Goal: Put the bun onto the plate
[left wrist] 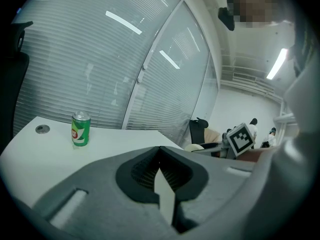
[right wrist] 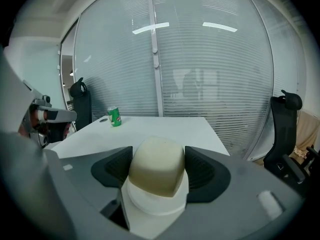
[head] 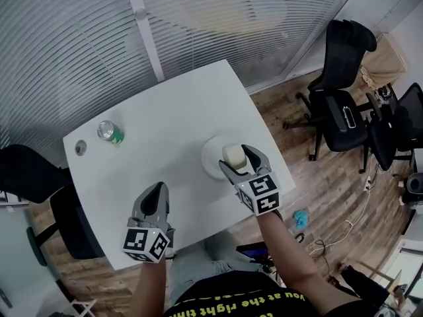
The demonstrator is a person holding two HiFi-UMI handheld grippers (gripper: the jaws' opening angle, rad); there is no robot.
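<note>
A pale, rounded bun (head: 232, 154) (right wrist: 156, 169) rests over a white plate (head: 210, 158) (right wrist: 150, 206) near the right edge of the white table (head: 165, 117). My right gripper (head: 235, 158) (right wrist: 157, 160) is shut on the bun, with a dark pad against each of its sides. In the right gripper view the plate lies directly beneath the bun. Near the table's front edge my left gripper (head: 157, 190) (left wrist: 160, 150) is shut with nothing in it, well left of the plate.
A green drink can (head: 110, 132) (left wrist: 80, 129) stands at the table's far left beside a round cable grommet (head: 80, 148). Black office chairs (head: 344, 98) stand on the wood floor to the right, another dark chair (head: 30, 170) to the left. A glass wall with blinds runs behind.
</note>
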